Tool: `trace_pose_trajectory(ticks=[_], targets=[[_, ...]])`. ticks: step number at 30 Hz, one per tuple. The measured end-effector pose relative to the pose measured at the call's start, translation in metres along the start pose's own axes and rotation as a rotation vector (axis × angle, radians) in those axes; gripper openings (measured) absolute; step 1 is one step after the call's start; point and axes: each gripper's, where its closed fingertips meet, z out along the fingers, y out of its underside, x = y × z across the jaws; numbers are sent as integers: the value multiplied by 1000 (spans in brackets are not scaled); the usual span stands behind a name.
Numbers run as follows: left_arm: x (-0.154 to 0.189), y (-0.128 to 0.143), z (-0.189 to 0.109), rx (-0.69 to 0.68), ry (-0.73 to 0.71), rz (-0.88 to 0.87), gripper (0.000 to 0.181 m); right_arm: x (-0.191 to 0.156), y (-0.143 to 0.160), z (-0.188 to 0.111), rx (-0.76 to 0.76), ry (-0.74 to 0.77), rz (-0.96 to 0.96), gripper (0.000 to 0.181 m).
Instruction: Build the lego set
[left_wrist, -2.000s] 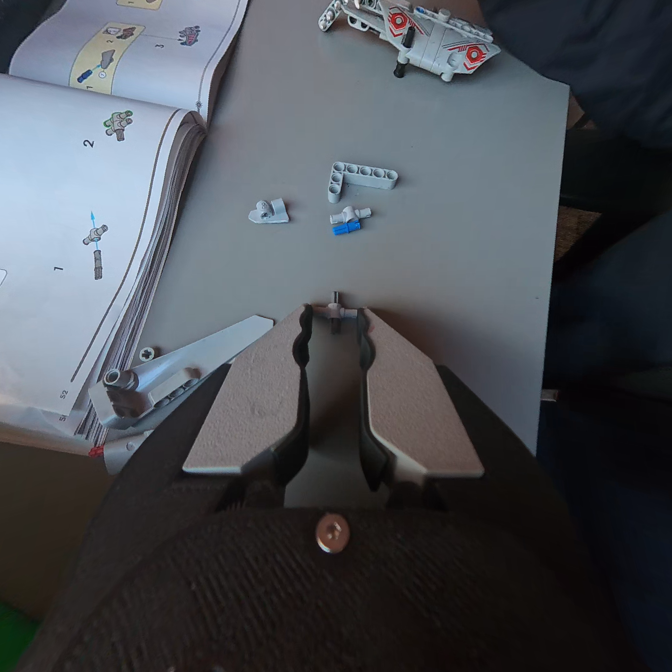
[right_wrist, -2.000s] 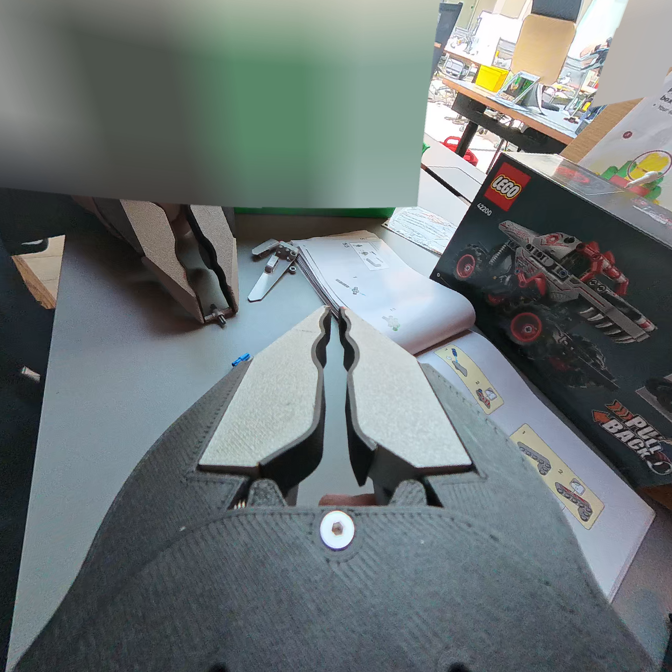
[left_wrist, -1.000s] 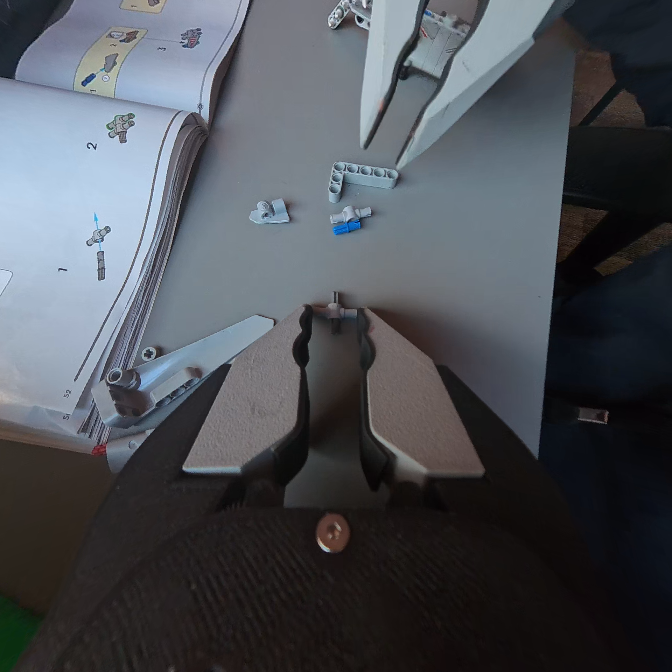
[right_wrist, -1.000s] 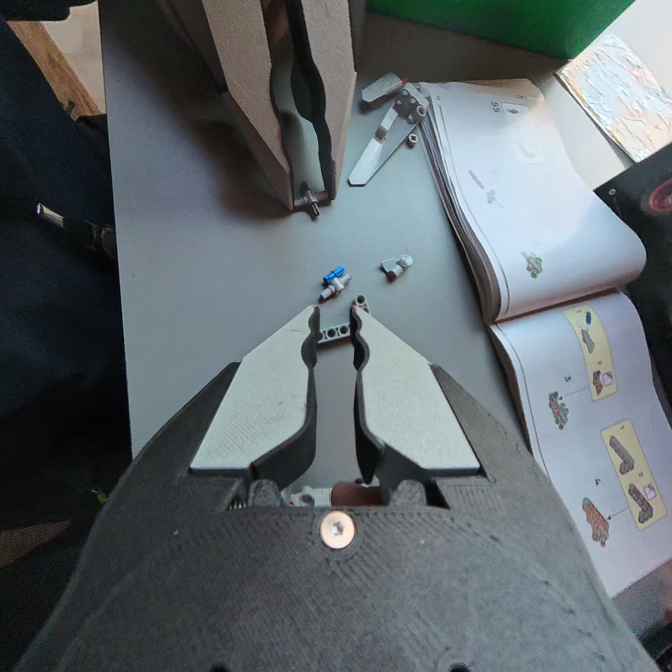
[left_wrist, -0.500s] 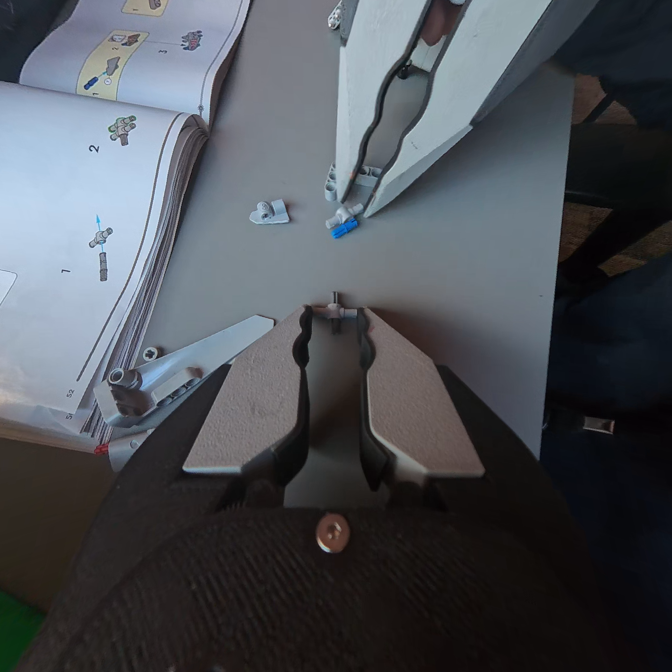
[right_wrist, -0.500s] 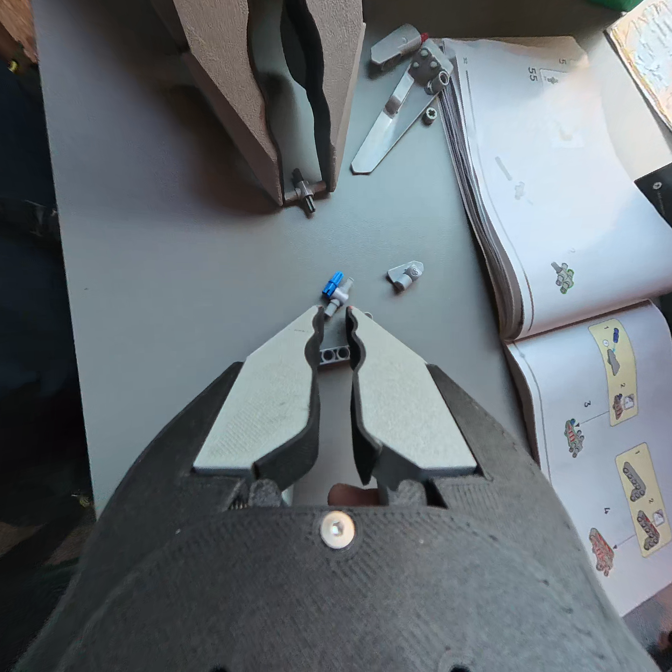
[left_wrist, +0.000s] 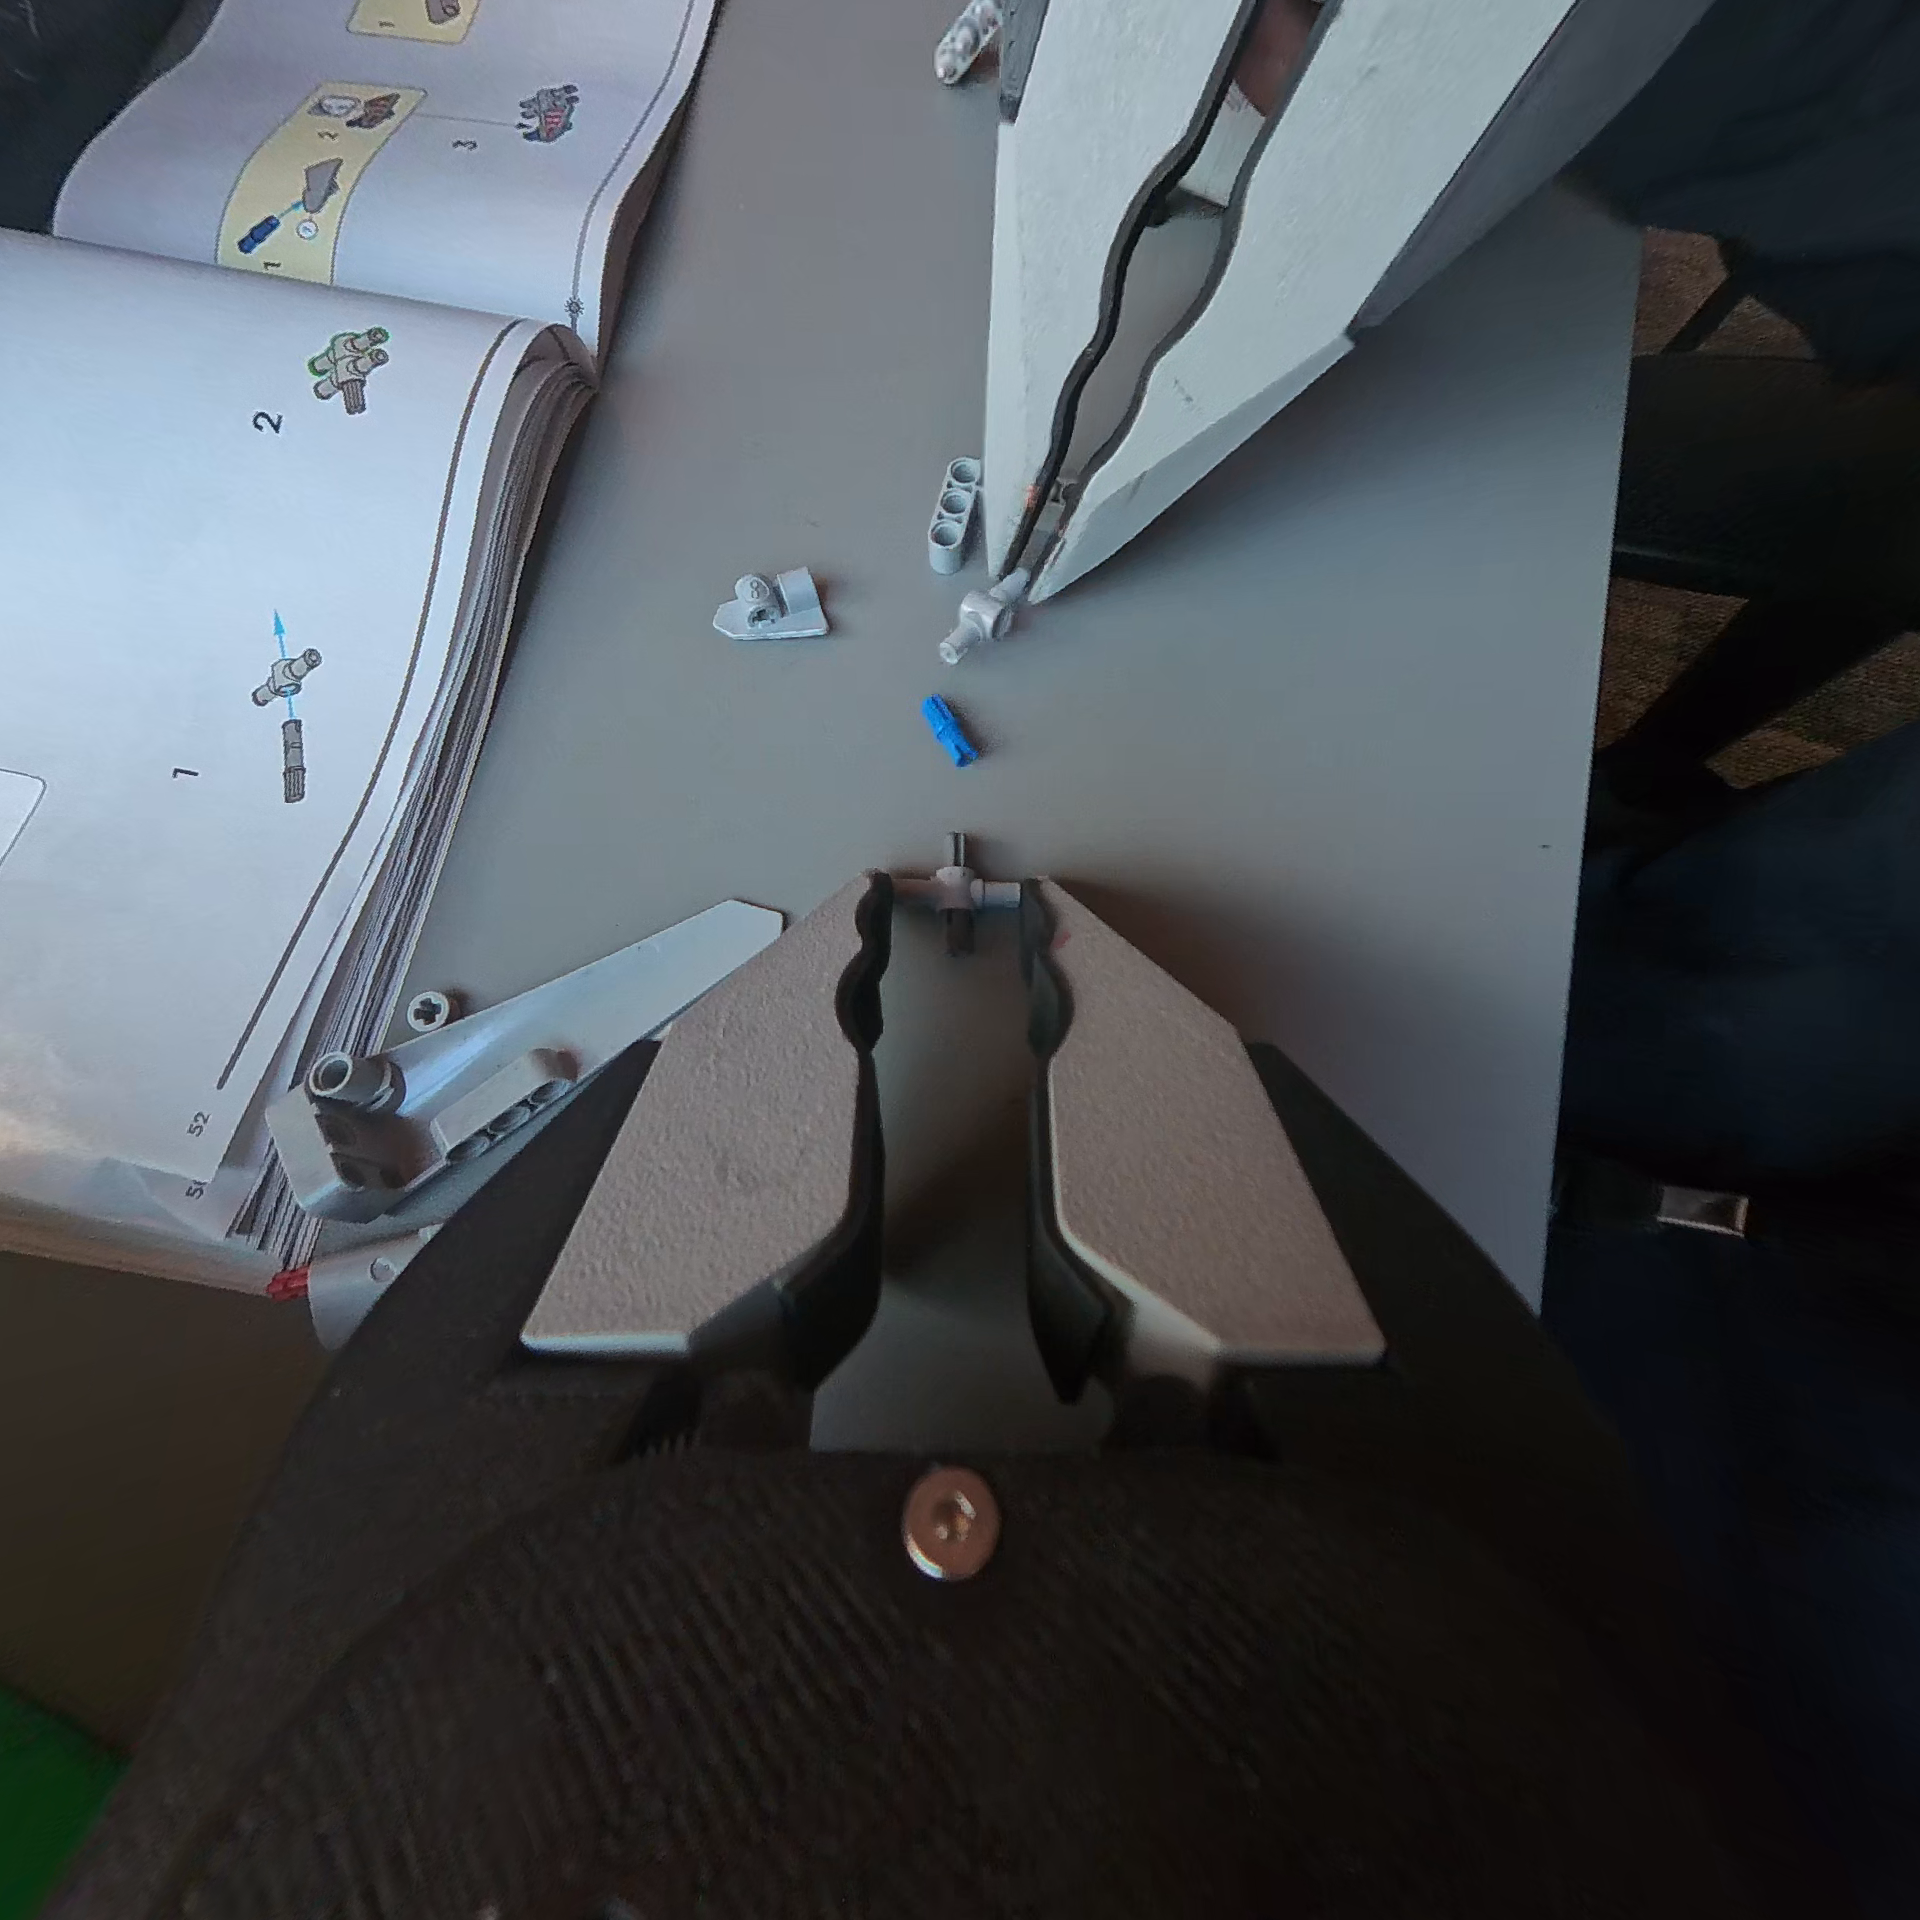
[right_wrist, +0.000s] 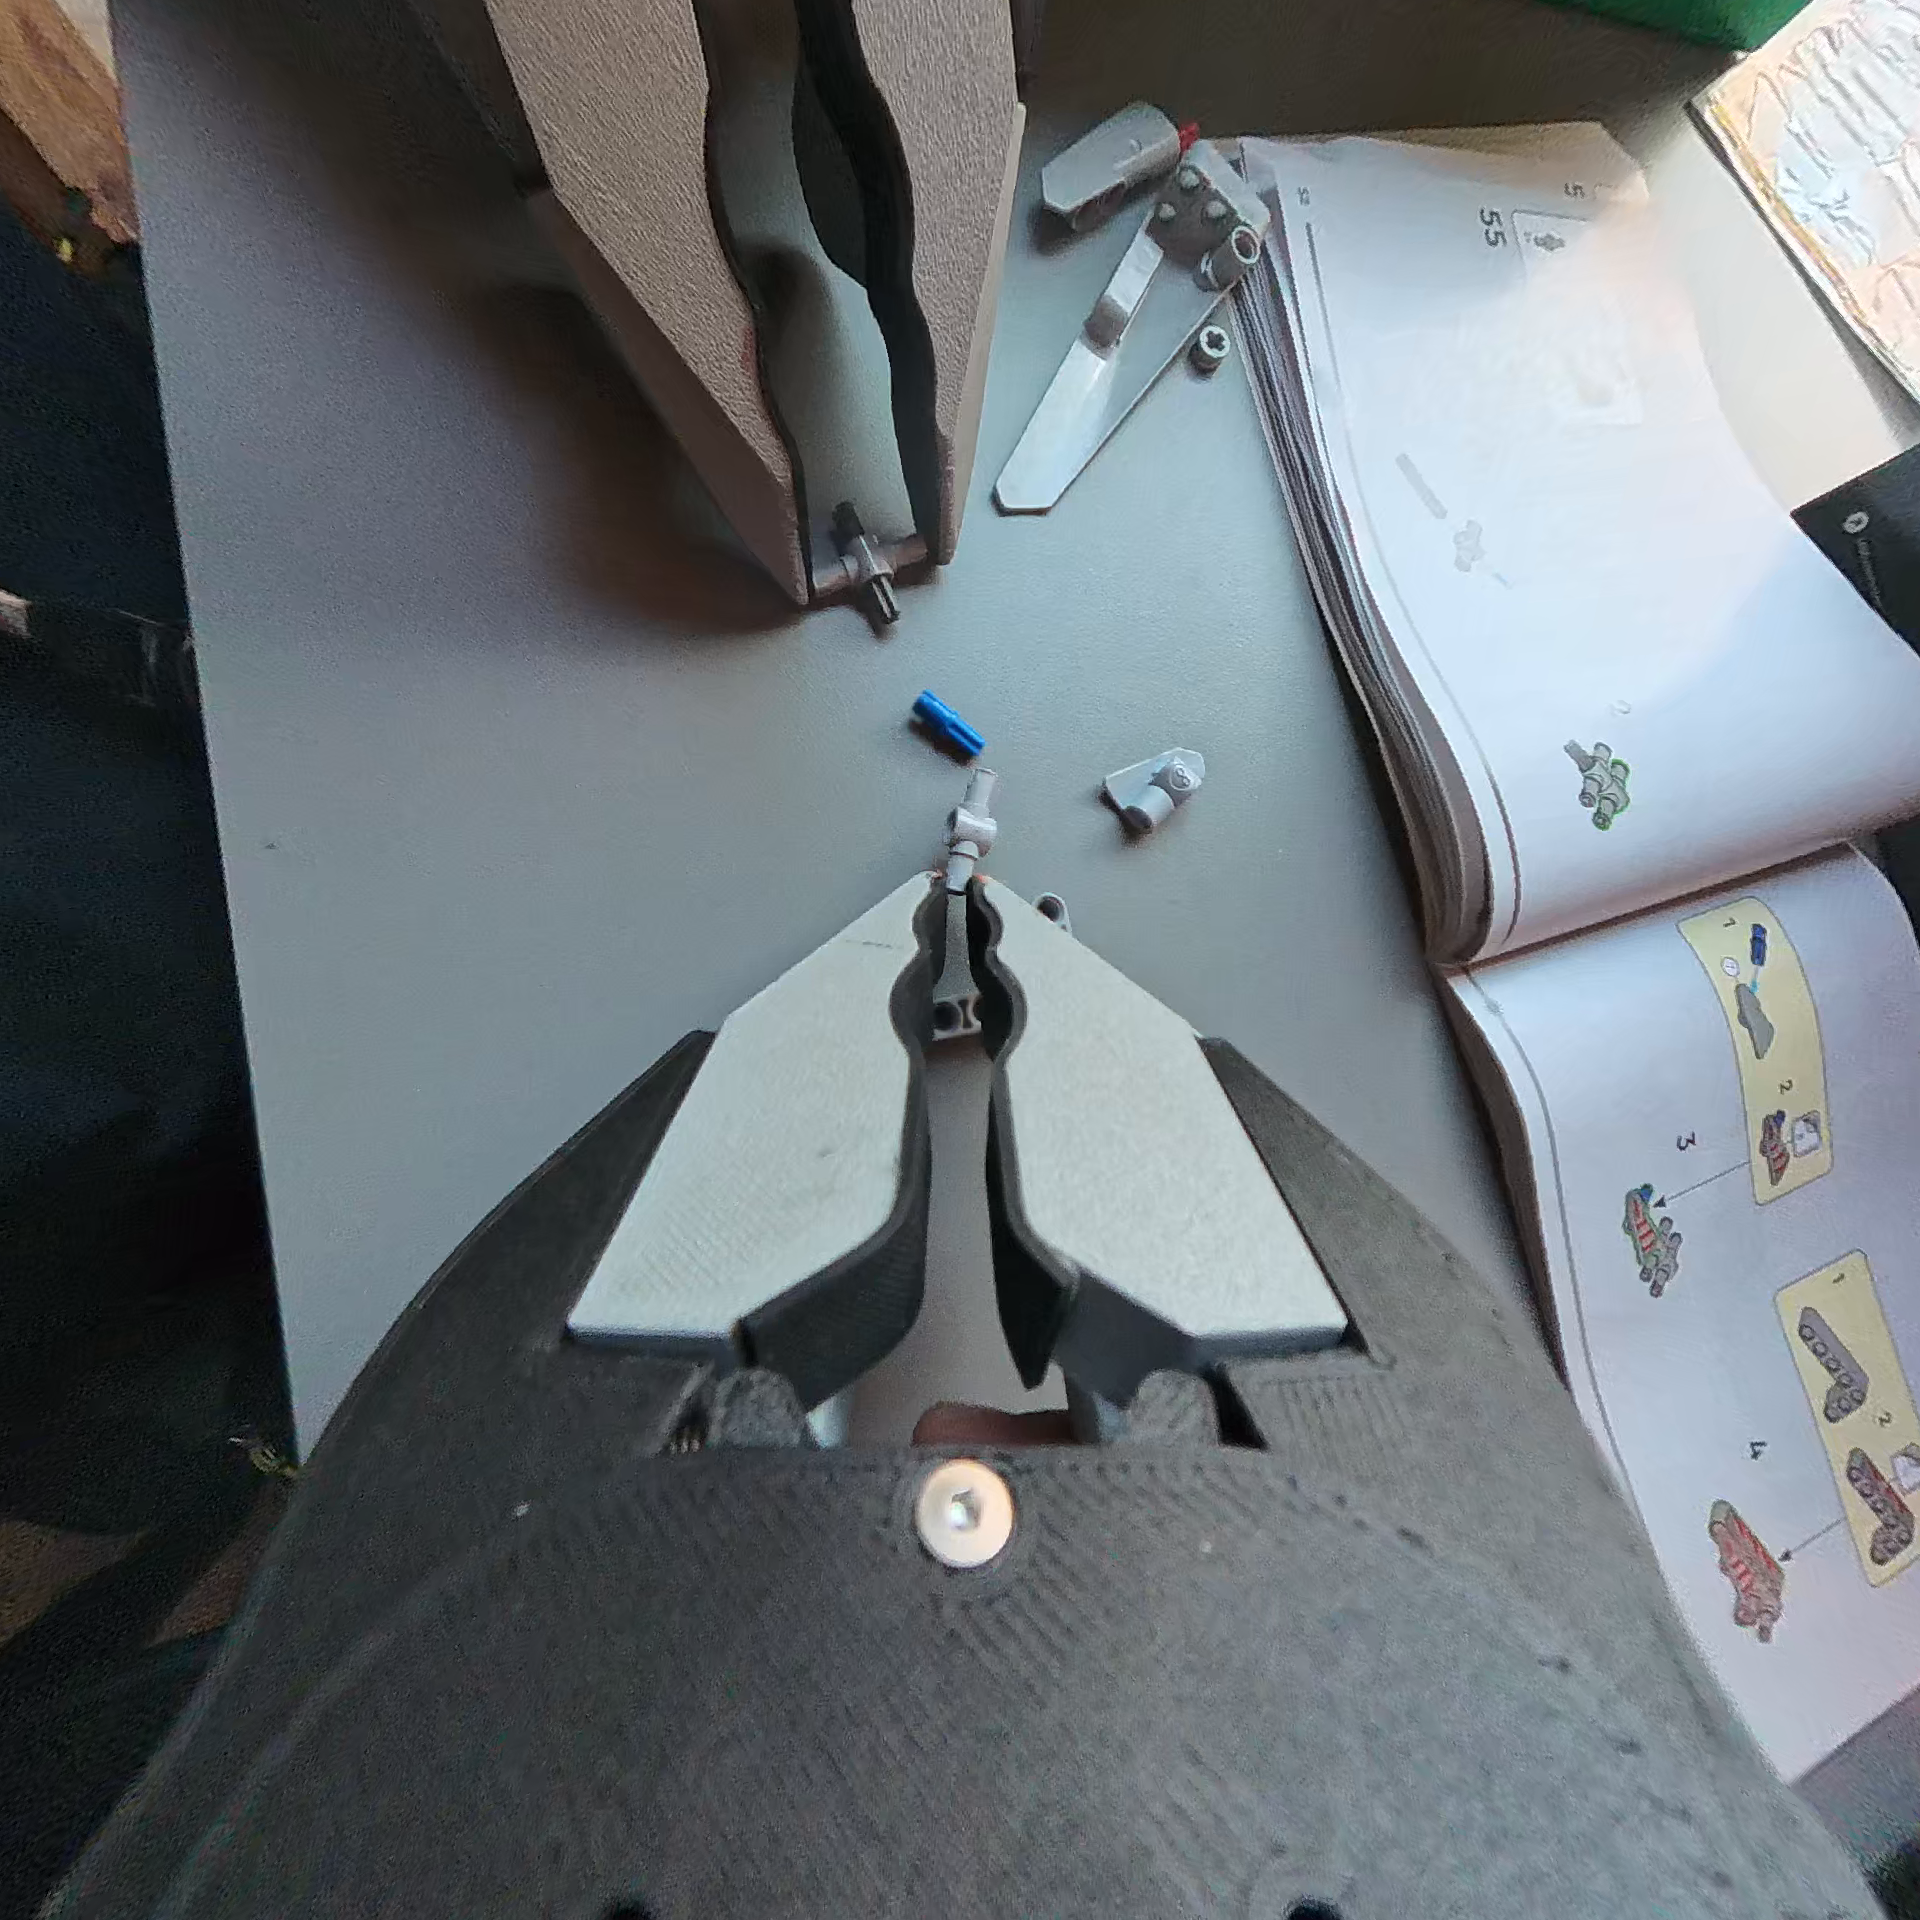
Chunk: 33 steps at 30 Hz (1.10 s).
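My left gripper (left_wrist: 956, 894) is shut on a small grey connector with a dark axle (left_wrist: 954, 891) and holds it just above the grey table (left_wrist: 1299, 831). It also shows in the right wrist view (right_wrist: 868, 566). My right gripper (right_wrist: 954, 883) is pinched on one end of a grey pin connector (right_wrist: 968, 826) that lies on the table; in the left wrist view its tips (left_wrist: 1029, 592) touch that connector (left_wrist: 982, 620). A blue pin (left_wrist: 951, 730) lies loose between the two grippers. A grey L-beam (left_wrist: 956, 514) lies partly under the right fingers.
A small grey wedge piece (left_wrist: 774, 608) lies left of the connector. A grey panel assembly (left_wrist: 499, 1070) and a loose bush (left_wrist: 429, 1008) lie beside the open instruction booklet (left_wrist: 208, 623). The table edge (left_wrist: 1579, 935) runs close on the right. The tips of one gripper are about 6 cm away from the tips of the other.
My right gripper came down over the loose parts and closed on the grey pin connector. The blue pin came apart from it and slid toward my left gripper. The L-beam turned. My left gripper stayed put.
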Motion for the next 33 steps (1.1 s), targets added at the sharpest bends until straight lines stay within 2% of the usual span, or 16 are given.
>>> trace_pose_trajectory(ticks=[9,23,27,33], targets=[[2,0,0,0,3,17,22,-15,-11,6,38,-36,33,0],[6,0,0,1,7,43,22,-18,-19,17,-80,54,209,1],[6,-1,0,2,1,49,22,-25,-21,15,-81,34,243,8],[6,0,0,2,3,47,22,-32,-25,15,-61,-9,235,2]])
